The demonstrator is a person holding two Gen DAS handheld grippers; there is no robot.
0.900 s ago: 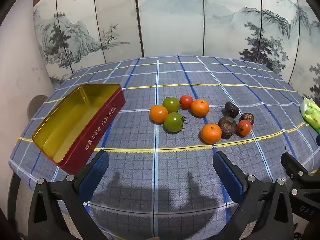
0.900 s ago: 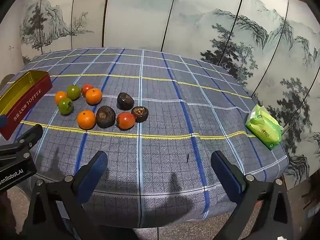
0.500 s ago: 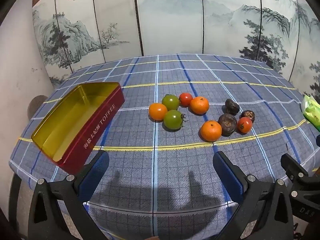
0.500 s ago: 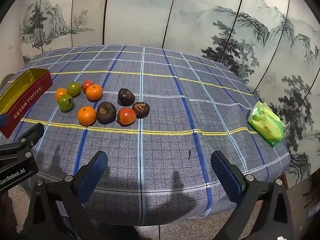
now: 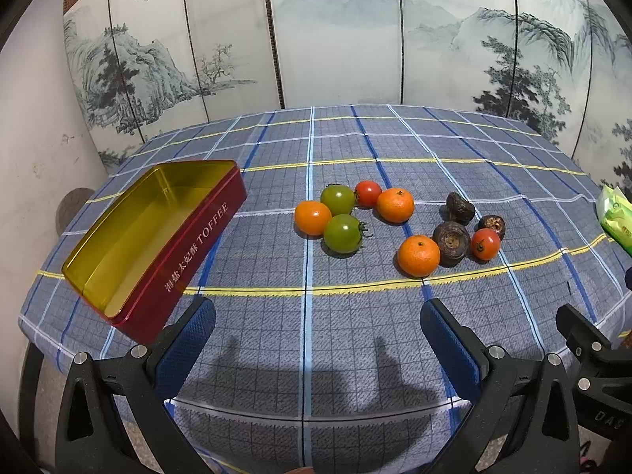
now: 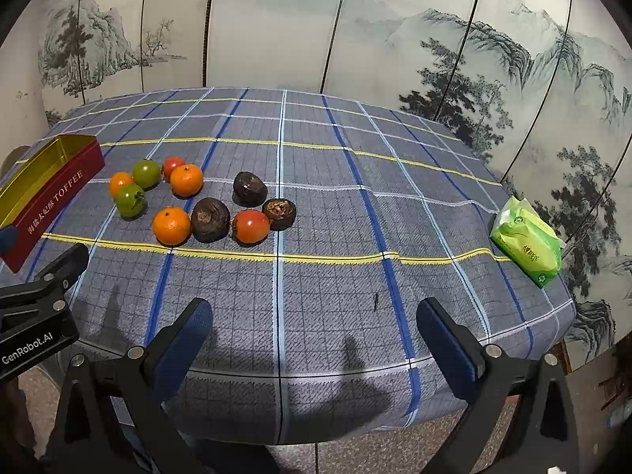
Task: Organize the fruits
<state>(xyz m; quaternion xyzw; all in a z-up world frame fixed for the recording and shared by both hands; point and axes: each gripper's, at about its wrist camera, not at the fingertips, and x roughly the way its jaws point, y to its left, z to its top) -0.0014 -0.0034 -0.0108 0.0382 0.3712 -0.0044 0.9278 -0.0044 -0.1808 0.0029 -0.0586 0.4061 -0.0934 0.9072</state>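
Note:
Several fruits lie loose on the blue checked tablecloth (image 5: 308, 339). There are three oranges, one nearest me (image 5: 418, 255), two green tomatoes (image 5: 343, 233), two red tomatoes (image 5: 485, 243) and three dark brown fruits (image 5: 451, 238). The same cluster shows in the right wrist view, with an orange (image 6: 171, 225) and a brown fruit (image 6: 210, 219) in front. An open red toffee tin (image 5: 185, 249) with a gold inside stands empty at the left. My left gripper (image 5: 318, 339) is open and empty above the near table edge. My right gripper (image 6: 314, 337) is open and empty, right of the fruits.
A green tissue pack (image 6: 527, 241) lies at the table's right edge. A painted folding screen (image 5: 335, 39) stands behind the table. The table's near edge drops to the floor below both grippers.
Both grippers have drifted slightly; the fruits sit a little lower and nearer in the right wrist view. Nothing was taken hold of, and both grippers stay open.

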